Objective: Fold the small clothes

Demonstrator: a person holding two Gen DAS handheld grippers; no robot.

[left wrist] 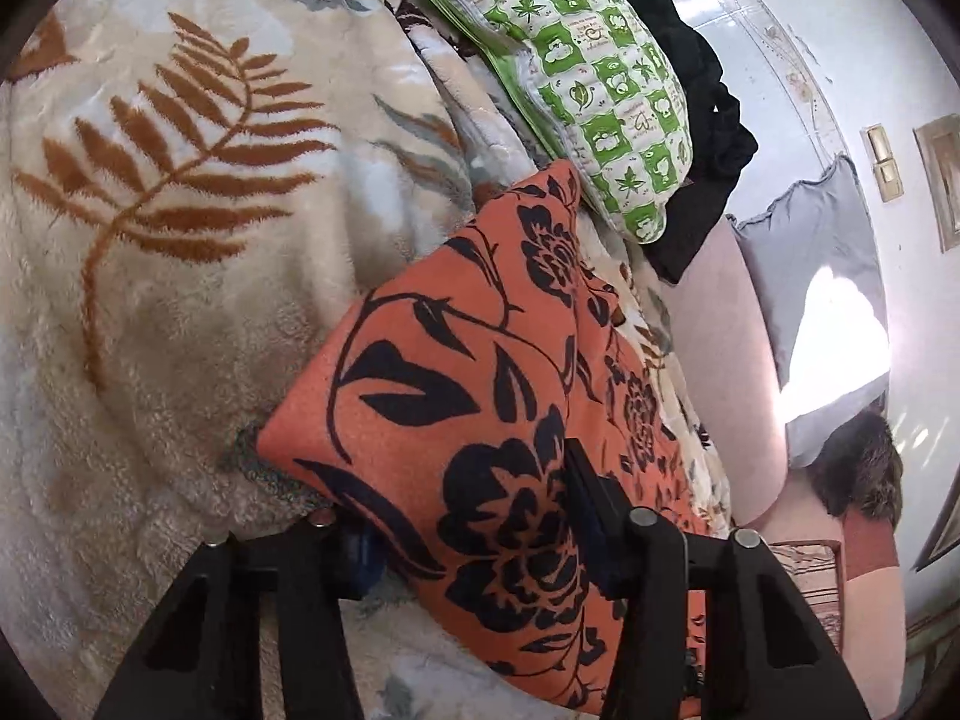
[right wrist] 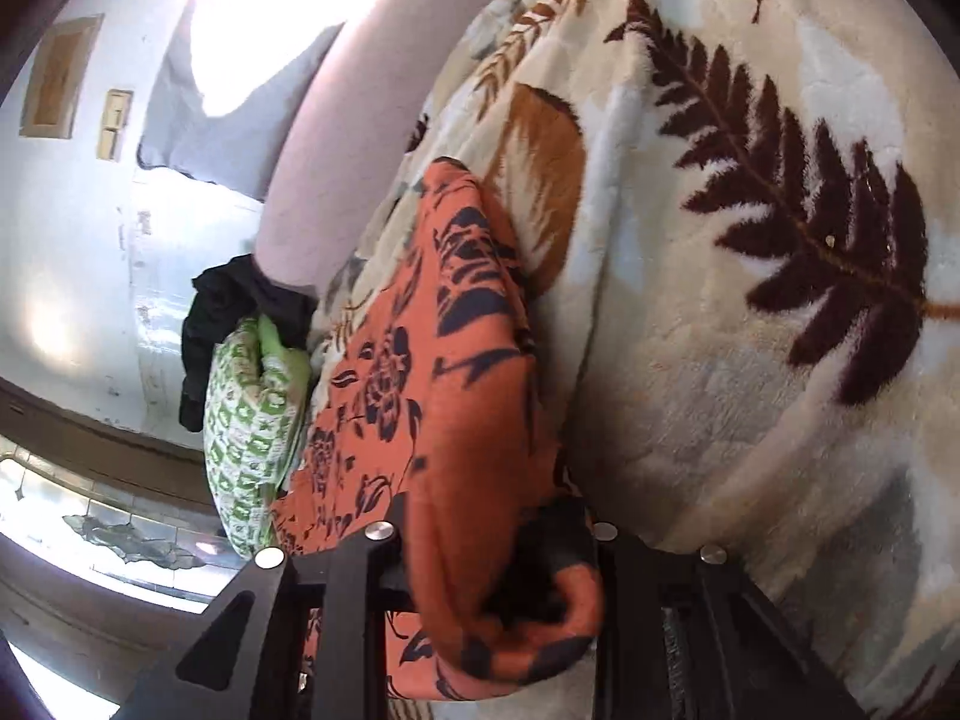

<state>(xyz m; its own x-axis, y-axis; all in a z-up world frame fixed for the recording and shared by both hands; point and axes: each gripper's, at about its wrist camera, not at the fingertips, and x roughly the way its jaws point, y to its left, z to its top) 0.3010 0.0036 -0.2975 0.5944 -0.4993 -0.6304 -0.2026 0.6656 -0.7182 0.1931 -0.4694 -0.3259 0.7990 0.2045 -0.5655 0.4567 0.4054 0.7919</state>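
An orange cloth with black flower print (left wrist: 480,396) lies over a cream fleece blanket with fern prints (left wrist: 180,192). In the left wrist view my left gripper (left wrist: 480,516) is shut on the cloth's near edge; the cloth drapes over and hides one fingertip. In the right wrist view the same orange cloth (right wrist: 456,396) hangs bunched between the fingers of my right gripper (right wrist: 498,546), which is shut on its rolled edge. The blanket (right wrist: 750,300) fills the right side of that view.
A green-and-white checked pillow (left wrist: 588,72) and a black garment (left wrist: 702,120) lie at the far side of the bed; both also show in the right wrist view (right wrist: 252,420). A pink bed edge (left wrist: 720,360), a grey pillow (left wrist: 810,252) and a wall with switches (left wrist: 882,162) lie beyond.
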